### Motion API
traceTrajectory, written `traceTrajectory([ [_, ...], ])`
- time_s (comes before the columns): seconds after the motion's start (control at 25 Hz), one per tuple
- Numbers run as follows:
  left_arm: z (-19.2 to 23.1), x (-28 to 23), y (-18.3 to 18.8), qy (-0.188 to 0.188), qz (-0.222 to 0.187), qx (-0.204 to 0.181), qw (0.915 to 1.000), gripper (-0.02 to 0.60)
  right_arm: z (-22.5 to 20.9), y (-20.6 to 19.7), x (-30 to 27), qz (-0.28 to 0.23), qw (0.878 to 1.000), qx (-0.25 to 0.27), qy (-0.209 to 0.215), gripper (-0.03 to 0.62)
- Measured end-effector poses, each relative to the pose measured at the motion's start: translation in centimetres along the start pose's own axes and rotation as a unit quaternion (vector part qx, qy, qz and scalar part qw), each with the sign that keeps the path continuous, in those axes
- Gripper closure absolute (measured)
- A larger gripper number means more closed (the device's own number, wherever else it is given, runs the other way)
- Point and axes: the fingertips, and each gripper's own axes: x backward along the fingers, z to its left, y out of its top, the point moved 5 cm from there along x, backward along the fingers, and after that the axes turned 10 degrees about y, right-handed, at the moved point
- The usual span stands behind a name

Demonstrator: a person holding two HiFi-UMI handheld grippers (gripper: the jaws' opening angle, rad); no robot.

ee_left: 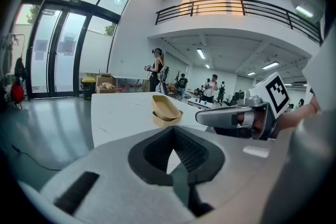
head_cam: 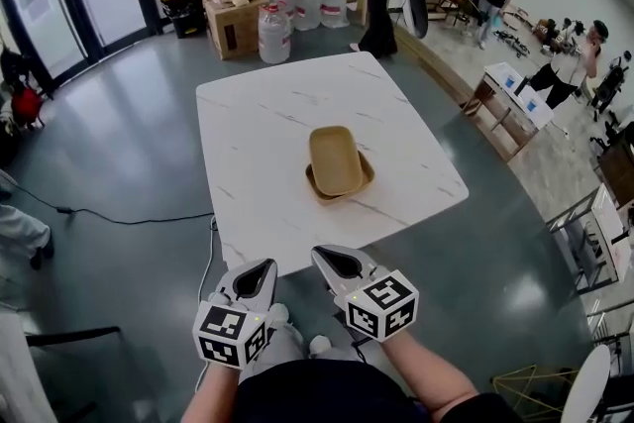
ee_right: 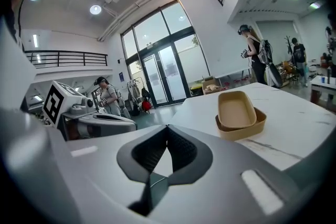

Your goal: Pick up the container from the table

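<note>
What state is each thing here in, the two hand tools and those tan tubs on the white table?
Left grey tool: shut, nothing held.
Right grey tool: shut, nothing held.
Lower tan rectangular container: lidless, flat on the white marble-patterned table, untouched.
Upper tan rectangular container: lidless, empty, sitting askew in the lower one.

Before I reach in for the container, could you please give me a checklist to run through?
1. Containers on table: ok, upper container lies askew in lower container.
2. Left claw open: not ok, shut and empty.
3. Right claw open: not ok, shut and empty.
4. Path over the table: ok, nothing in between.
5. Claws at containers: not ok, both short of them.
</note>
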Motion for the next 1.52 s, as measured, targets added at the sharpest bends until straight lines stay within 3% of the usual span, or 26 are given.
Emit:
traceTrajectory([
  [0.88, 10.4, -9.0, 3.5, -0.095, 0.042, -0.022, 0.9943, 0.581, -7.4, 2.7, -11.0, 0.029, 0.993, -0.025, -0.114, 0.541],
  [1.32, 12.3, -12.0, 3.3, -0.121, 0.052, -0.018, 0.9911, 0.570, -9.9, 2.6, -11.0, 0.059, 0.978, -0.016, -0.199, 0.486],
  [1.52, 11.5, -13.4, 3.0, -0.125, 0.056, -0.010, 0.9905, 0.544, -11.8, 2.6, -10.4, 0.067, 0.975, -0.007, -0.214, 0.453],
])
